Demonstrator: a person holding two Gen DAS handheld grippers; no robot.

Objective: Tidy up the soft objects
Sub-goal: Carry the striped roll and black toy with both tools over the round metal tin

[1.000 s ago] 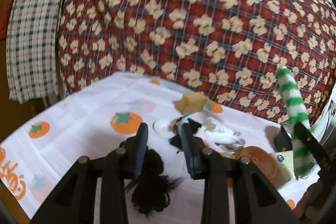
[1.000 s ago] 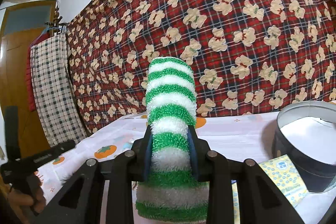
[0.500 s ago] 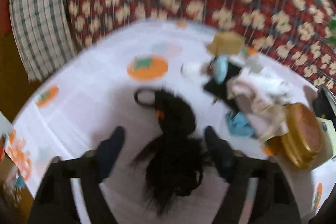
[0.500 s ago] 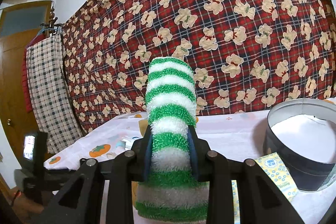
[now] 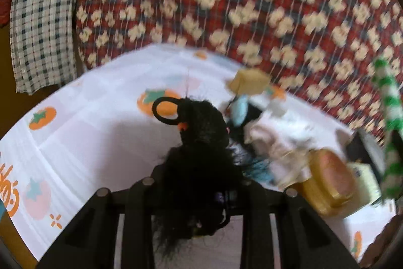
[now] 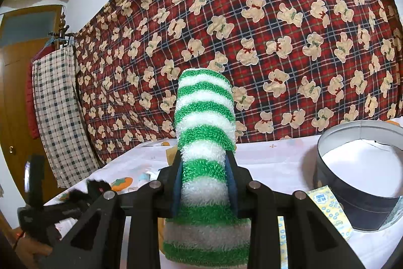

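Wig: a black wig (image 5: 201,155) with a black elastic loop at its far end lies on the white fruit-print cloth (image 5: 95,143) of the worktop, its near part between the jaws of the left tool (image 5: 199,183).
Left tool: its jaws have just been closing and now clench the wig's near end; the picture is blurred, and the fingers are hidden in the hair.
Sock: a green-and-white striped fluffy sock (image 6: 205,143) stands upright in the right tool (image 6: 205,183), above the worktop.
Right tool: clamped on the sock's lower part, blue pads pressing both sides.
Tub: a round dark tub (image 6: 352,203) with a pale inside sits right of the sock; nothing can be seen in it from here.
Pile: beyond the wig, a blurred heap of pale cloth (image 5: 272,140), a light blue piece (image 5: 239,110), a tan block (image 5: 249,82) and a golden round tin (image 5: 330,183).
Packet: a yellow patterned packet (image 6: 330,208) lies just in front of the tub.
Edges: the worktop's far edge meets a red plaid bear-print blanket (image 6: 277,29); a checked cloth (image 6: 58,117) hangs at the left.
Open room: bare cloth lies left of the wig.
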